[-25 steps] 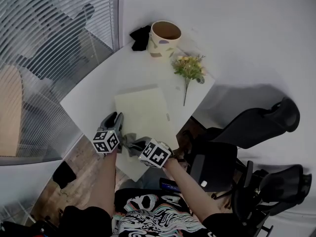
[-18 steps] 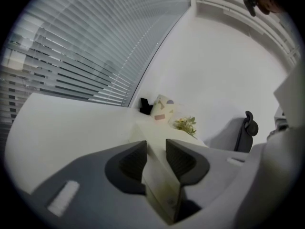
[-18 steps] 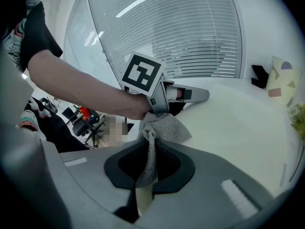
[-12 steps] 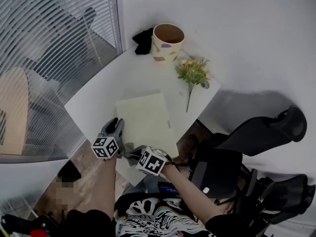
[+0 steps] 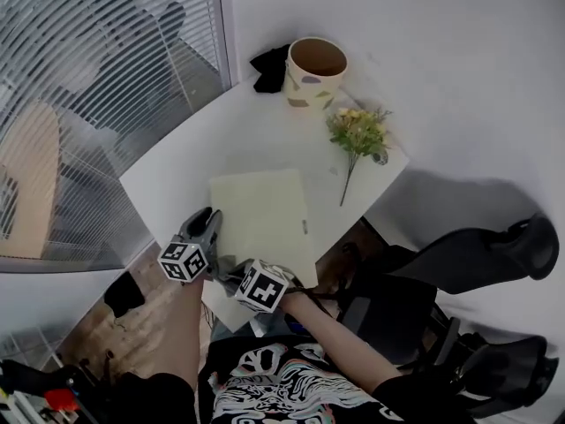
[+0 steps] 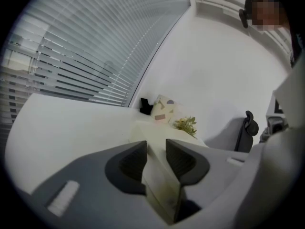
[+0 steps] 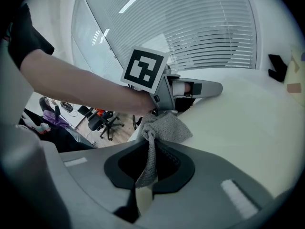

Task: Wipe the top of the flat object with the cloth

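Pulls both tools a touch nearer the body than a second ago, with the right tool sliding left along the near edge. Grips a grey woven cloth tight in the right tool, bunched end spilling forward, just beside the left tool. Clamps the left tool on the left edge of the pale green flat board, thin edge caught between the closed jaws. Leaves the board lying flat on the white surface, near side. Farther back: cream pot with coloured patches, black bundle just beside it, yellow flower sprig right of the board.
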